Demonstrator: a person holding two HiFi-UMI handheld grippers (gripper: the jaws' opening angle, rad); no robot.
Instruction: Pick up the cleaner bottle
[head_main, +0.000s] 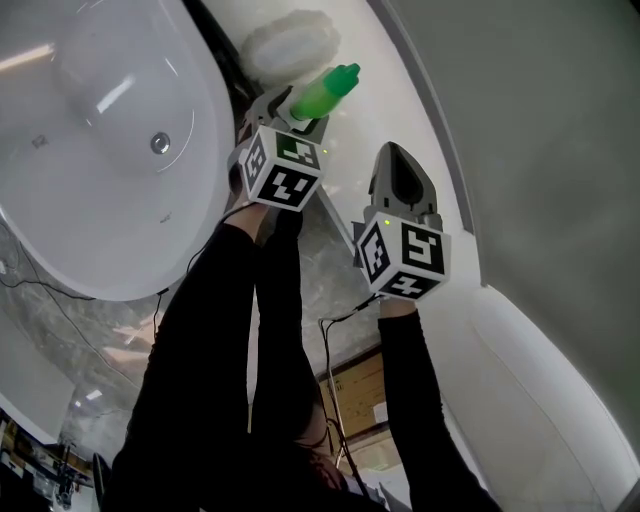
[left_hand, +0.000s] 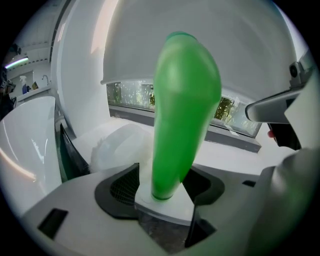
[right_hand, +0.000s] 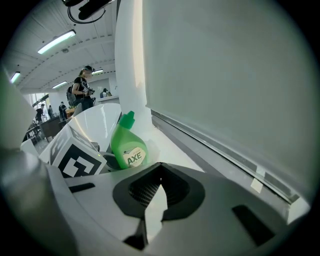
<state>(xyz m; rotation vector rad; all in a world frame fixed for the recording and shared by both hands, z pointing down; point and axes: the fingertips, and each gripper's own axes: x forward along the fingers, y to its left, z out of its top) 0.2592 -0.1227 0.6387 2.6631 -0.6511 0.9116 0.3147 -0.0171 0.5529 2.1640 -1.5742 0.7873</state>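
As my left gripper (left_hand: 164, 202) was clamped on the bottle (left_hand: 184, 105) and my right gripper (right_hand: 151, 202) sat closed and empty, I judged the grasp made, needing only a steady lift.

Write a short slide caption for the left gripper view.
Left claw clamped on the green cleaner bottle, bathtub at left.

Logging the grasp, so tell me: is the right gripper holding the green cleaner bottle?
No, the right gripper has nothing between its jaws; the green AXE cleaner bottle is clamped in the left gripper.
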